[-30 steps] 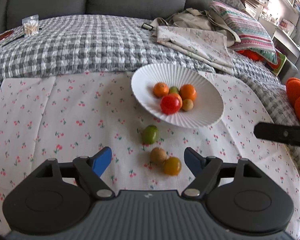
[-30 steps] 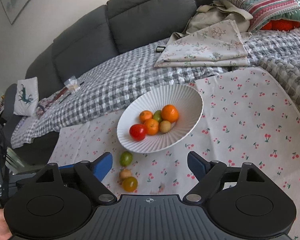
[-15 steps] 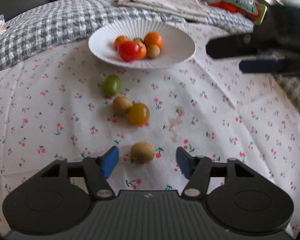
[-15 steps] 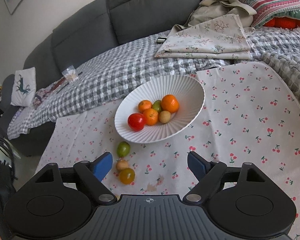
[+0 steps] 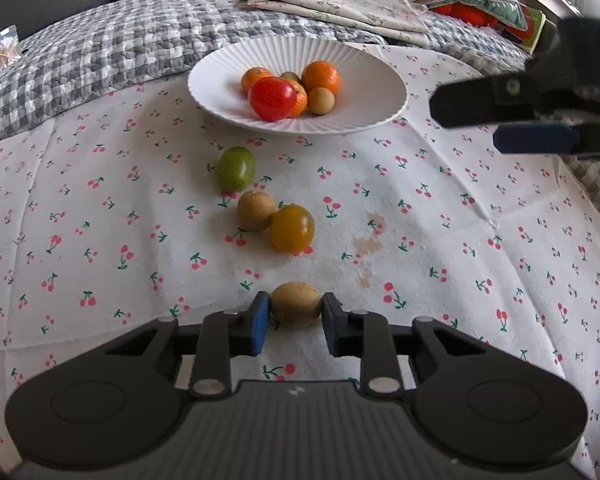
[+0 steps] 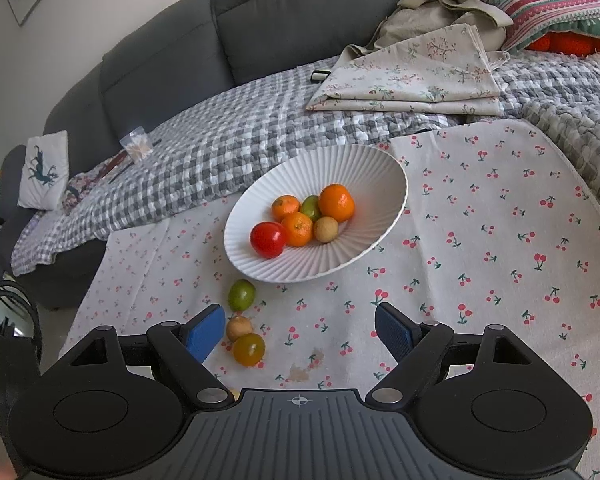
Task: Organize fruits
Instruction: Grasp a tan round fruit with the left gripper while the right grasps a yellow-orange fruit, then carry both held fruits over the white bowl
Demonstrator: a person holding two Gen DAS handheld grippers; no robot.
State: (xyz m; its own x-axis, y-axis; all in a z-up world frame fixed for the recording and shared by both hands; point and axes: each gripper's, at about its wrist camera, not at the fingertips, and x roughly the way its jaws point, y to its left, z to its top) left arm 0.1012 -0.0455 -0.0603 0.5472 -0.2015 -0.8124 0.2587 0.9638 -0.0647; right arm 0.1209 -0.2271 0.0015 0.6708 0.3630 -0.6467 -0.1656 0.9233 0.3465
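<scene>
Left wrist view: the left gripper (image 5: pixel 292 318) has its blue fingers (image 5: pixel 257 322) closed on a small brown fruit (image 5: pixel 296 303) at lower centre of the frame, the pads pressing both sides while the fruit sits on the cherry-print cloth (image 5: pixel 100 240). Above it lie 3 loose fruits: a yellow-orange one (image 5: pixel 292 228) touching a second brown one (image 5: pixel 256 211), and a green one (image 5: pixel 236 168) just beyond. The white ribbed bowl (image 5: pixel 364 64) at upper centre holds 6 pieces already. The right gripper (image 5: pixel 532 128) juts in from the right edge, beside the bowl; in the right wrist view its fingers (image 6: pixel 204 334) stand wide apart with nothing between them.

The grip looks shallow, taken near the fingertips on a round, smooth fruit, so a quick lift could squeeze it forward and out, sending it rolling into the 2 touching fruits ahead. The soft, creased cloth might also snag on the fingertips and drag. On the way to the bowl, the waiting right gripper sits close to the likely path and could be clipped. Dropping from height may scatter the heaped fruit.
</scene>
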